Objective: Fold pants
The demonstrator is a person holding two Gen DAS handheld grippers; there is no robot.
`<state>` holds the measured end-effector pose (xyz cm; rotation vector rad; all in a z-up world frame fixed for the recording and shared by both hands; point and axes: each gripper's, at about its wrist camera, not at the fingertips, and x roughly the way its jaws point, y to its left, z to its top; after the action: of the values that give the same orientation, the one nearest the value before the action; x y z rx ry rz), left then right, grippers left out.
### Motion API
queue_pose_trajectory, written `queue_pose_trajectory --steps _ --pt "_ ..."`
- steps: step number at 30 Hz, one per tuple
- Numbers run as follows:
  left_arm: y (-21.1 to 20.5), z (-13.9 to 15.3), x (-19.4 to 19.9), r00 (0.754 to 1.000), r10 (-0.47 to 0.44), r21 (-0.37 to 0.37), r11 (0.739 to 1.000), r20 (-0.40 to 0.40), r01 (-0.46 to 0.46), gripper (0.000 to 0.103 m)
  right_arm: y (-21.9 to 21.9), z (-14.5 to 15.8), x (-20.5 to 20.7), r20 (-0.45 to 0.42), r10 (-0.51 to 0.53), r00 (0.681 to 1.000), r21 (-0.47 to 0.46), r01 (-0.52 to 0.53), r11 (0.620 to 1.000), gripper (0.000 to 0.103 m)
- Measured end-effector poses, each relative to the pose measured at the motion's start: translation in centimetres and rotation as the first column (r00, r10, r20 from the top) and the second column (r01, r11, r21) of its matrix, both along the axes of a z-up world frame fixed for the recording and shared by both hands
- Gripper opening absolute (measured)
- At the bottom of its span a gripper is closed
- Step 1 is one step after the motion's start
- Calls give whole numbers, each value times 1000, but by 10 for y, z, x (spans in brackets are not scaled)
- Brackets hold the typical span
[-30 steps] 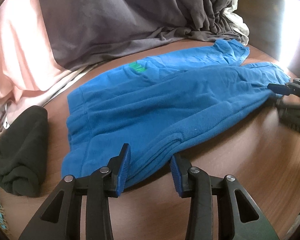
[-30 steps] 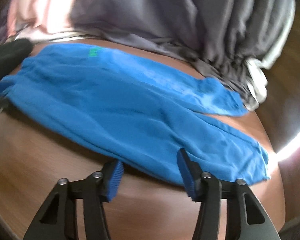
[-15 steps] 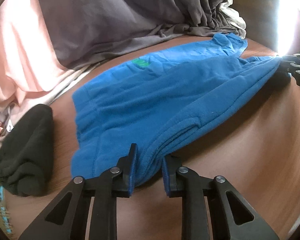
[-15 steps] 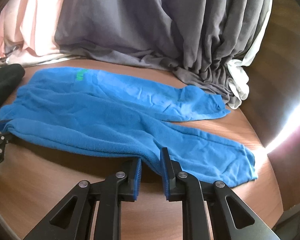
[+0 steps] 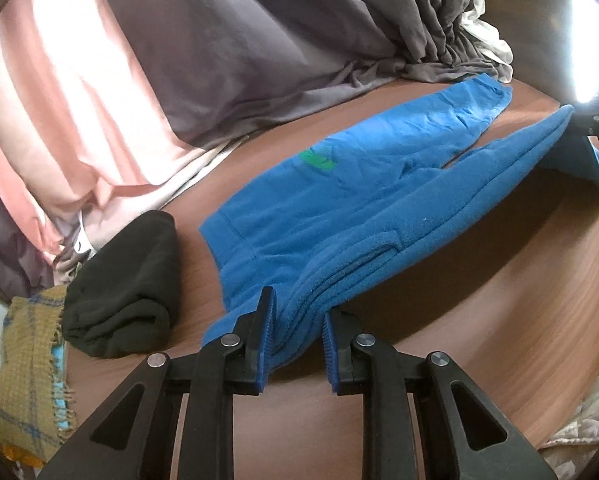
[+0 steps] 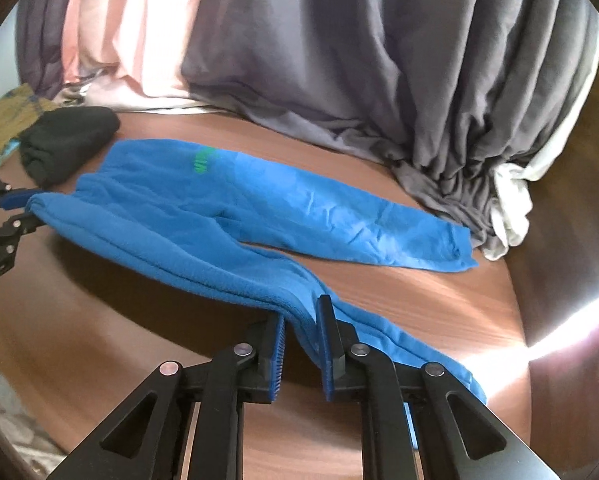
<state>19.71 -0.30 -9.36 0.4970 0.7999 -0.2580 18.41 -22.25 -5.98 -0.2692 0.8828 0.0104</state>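
I pinch the near leg of the blue fleece pants (image 5: pixel 339 216) on the wooden table (image 5: pixel 459 320): left gripper (image 5: pixel 297 344) at the waistband, right gripper (image 6: pixel 301 340) down the leg, lifting its edge to fold over the flat far leg. Only the right view shows the far cuff whole.

Bright daylight glare blown out at right, soft shadows under cloth, slight motion blur, fisheye-bent dark edges

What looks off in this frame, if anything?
Nothing damaged or spilled. The blue pants lie splayed, with the near leg lifted off the table between the left tongs and right tongs; that suits a fold.
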Motion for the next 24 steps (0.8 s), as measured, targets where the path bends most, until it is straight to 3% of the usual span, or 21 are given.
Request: queue_pose_trajectory --steps 5,9,18,24 --pt "-8 3 6 999 33 8 999 1 -33 21 -9 7 3 -11 31 999 23 -31 999 11" --pt "-15 16 19 1000 8 30 999 17 -9 21 -14 15 18 -30 71 997 23 -71 997 10" --pt "-32 37 90 993 -111 56 992 -39 114 19 -20 27 89 -179 208 962 -54 -220 974 8" --pt "-39 40 138 987 -125 63 989 -98 131 18 -22 32 145 -277 238 931 -74 -268 961 8"
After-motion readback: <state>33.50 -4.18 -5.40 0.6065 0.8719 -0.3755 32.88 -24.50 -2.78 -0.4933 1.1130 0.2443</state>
